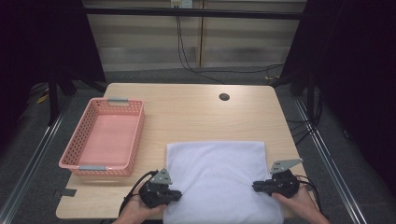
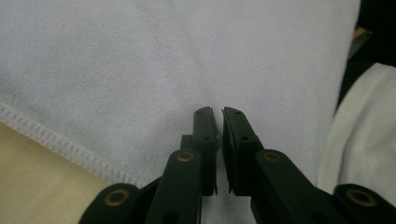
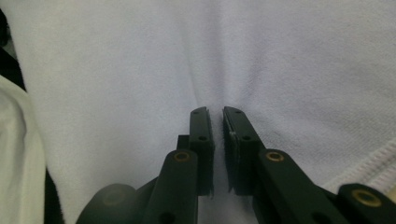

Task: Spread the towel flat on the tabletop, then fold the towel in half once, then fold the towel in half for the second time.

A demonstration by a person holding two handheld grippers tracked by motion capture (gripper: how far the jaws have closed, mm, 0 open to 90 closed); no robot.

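Two grippers level, left gripper (image 1: 176, 193), right gripper (image 1: 256, 187), pinching towel (image 1: 217, 172) edges

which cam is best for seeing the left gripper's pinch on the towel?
The left gripper view: the left gripper has its jaws closed on a pinched fold of the white towel. The high view shows that gripper at the towel's left edge, grip unclear. The right gripper view shows towel cloth.

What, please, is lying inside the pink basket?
The basket holds nothing on the floor that shows. Its near wall hides a thin strip of that floor, so that strip cannot be checked.
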